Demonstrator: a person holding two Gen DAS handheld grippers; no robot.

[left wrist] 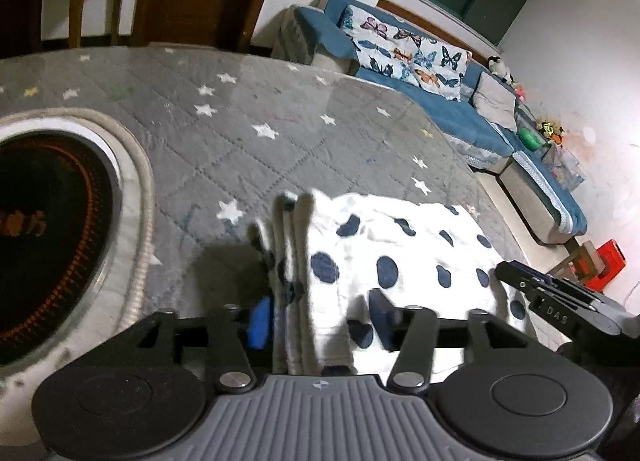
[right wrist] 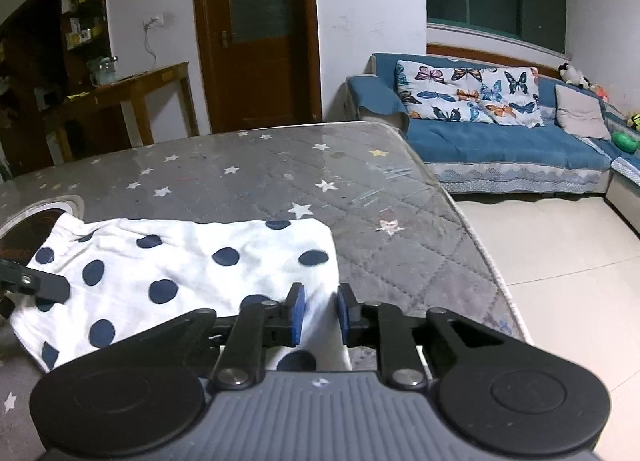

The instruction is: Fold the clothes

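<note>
A white garment with dark blue dots (left wrist: 400, 245) (right wrist: 180, 257) lies folded flat on the grey star-patterned table cover (left wrist: 240, 133) (right wrist: 400, 261). My left gripper (left wrist: 322, 319) is at the garment's left end. Its jaws stand wide apart, and a bunched, layered edge of the cloth rises between them without being pinched. My right gripper (right wrist: 321, 315) is over the garment's near right corner, with a narrow gap between its blue pads (right wrist: 296, 315). White cloth shows in that gap, and the pads do not press on it. Each gripper also shows in the other's view: right gripper (left wrist: 552, 301), left gripper (right wrist: 36, 283).
A round dark recess with a pale rim (left wrist: 48, 221) (right wrist: 48, 217) is set in the table left of the garment. The table's right edge drops to a tiled floor (right wrist: 560, 261). A blue sofa with butterfly cushions (right wrist: 500, 141) (left wrist: 440, 101) stands beyond, and a wooden side table (right wrist: 132, 89) at far left.
</note>
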